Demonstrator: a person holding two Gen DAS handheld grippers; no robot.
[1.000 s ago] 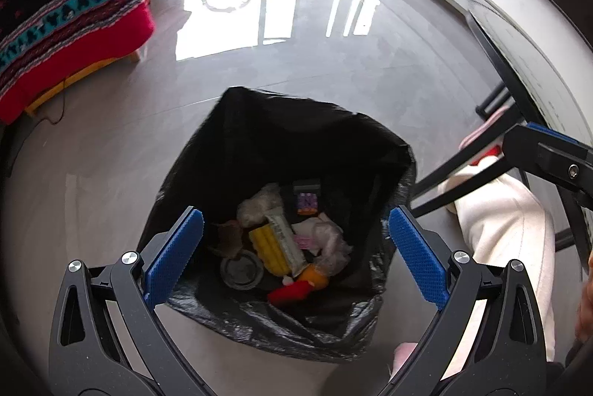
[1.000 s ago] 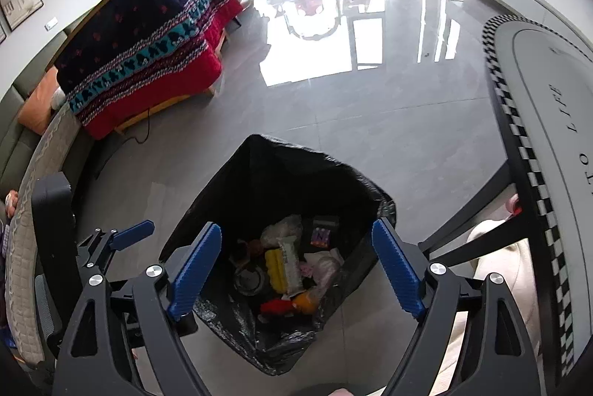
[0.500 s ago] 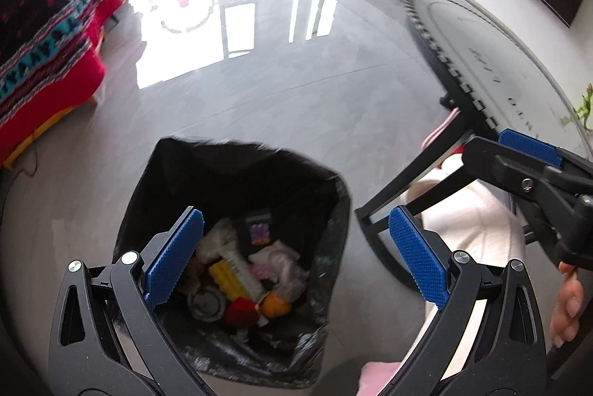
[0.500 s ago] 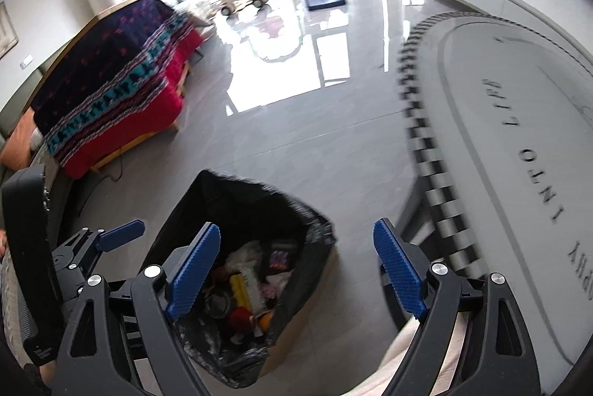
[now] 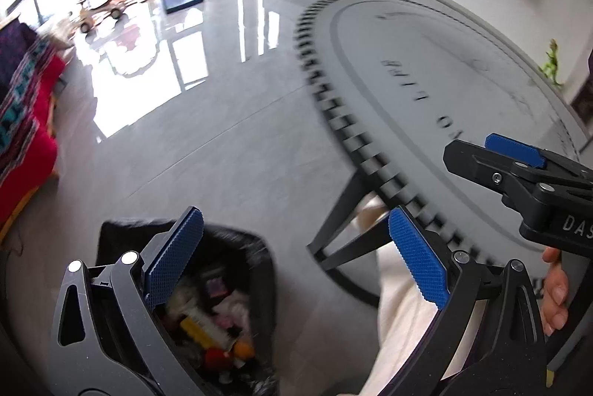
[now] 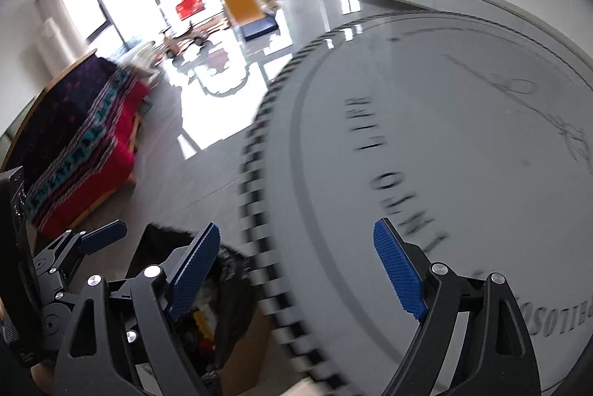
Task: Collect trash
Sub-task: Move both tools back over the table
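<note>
Left hand-held gripper [image 5: 296, 260]: jaws spread wide, blue ribbed pads apart, nothing between them. Right hand-held gripper [image 6: 296, 270]: jaws likewise wide open and empty.

Black plastic trash bag [image 5: 255, 260] standing open on the glossy grey tiled floor [image 5: 222, 144], at 7 o'clock in the left wrist view, partly behind the left finger. Mixed trash [image 5: 207, 325] inside the bag: yellow, red, orange and pale pieces, blurred and not identifiable singly. Same bag at 7 o'clock in the right wrist view, behind the left finger, just beside the checkered rim of the round grey tabletop [image 6: 463, 155].

Round tabletop with black lettering filling 12 to 5 o'clock of the right wrist view, surface bare where visible. Black angled table legs [image 5: 344, 210] below the rim, at 5 o'clock of centre in the left wrist view. Pale trouser leg [image 5: 400, 322] near the legs, at 5 o'clock.

Right hand-held gripper also visible at 3 o'clock in the left wrist view, over the tabletop, with a hand [image 5: 554, 292] below it.

Red, navy and teal patterned blanket [image 6: 81, 136] over furniture at 9 o'clock. Yellow play slide [image 6: 241, 3] at 11 o'clock, by the bright windows.
</note>
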